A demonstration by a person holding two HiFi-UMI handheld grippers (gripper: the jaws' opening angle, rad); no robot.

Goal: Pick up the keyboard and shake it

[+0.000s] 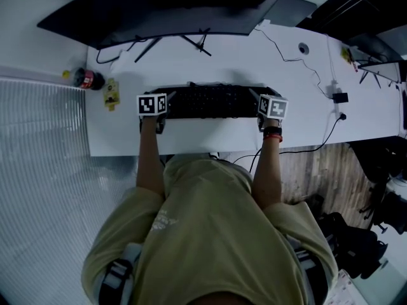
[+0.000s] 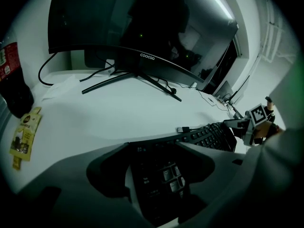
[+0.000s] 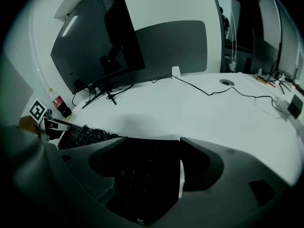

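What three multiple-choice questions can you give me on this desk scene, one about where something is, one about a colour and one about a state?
1. Where is the cola bottle?
A. Near the left edge of the desk, to the left of the keyboard
B. On top of the keyboard
C. On the floor

2. What colour is the keyboard?
A. White
B. Black
C. Red

3. What state is the screen of the monitor in?
A. Showing a bright picture
B. Dark
C. Covered with a cloth

Answers:
1. A: the head view shows the bottle at the desk's left edge, apart from the keyboard.
2. B: its keys and body are black against the white desk.
3. B: in both gripper views the screen shows only dim reflections.
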